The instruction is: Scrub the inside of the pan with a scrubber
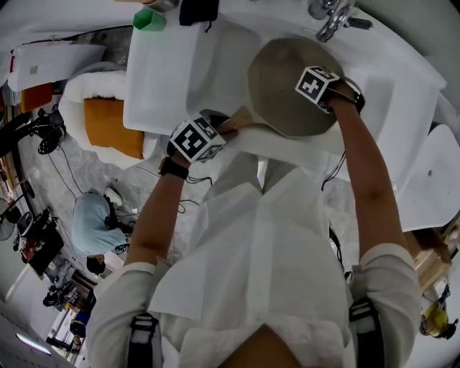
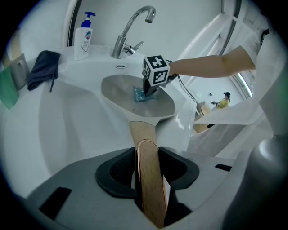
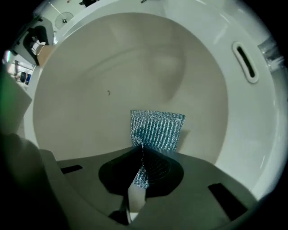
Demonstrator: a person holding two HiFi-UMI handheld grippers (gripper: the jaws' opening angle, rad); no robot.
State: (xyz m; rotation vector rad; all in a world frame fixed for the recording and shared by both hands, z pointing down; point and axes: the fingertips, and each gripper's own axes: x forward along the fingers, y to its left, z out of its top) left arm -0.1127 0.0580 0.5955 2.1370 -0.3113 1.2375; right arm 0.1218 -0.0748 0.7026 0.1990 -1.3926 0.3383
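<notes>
A beige pan (image 1: 284,79) hangs over the white sink (image 1: 402,93). Its wooden handle (image 2: 145,139) runs back between the jaws of my left gripper (image 2: 147,168), which is shut on it. In the head view the left gripper (image 1: 208,136) sits at the pan's near left. My right gripper (image 1: 320,86) points down into the pan at its right side. It is shut on a teal-and-silver mesh scrubber (image 3: 157,130), whose free end lies flat on the pan's inner floor (image 3: 112,81). The left gripper view shows the scrubber (image 2: 143,95) under the right gripper (image 2: 150,87).
A chrome faucet (image 2: 130,27) stands behind the pan, with a soap bottle (image 2: 83,36) and a dark cloth (image 2: 42,69) to its left on the sink rim. The overflow slot (image 3: 245,60) is in the basin wall. A green cup (image 1: 149,19) sits far left.
</notes>
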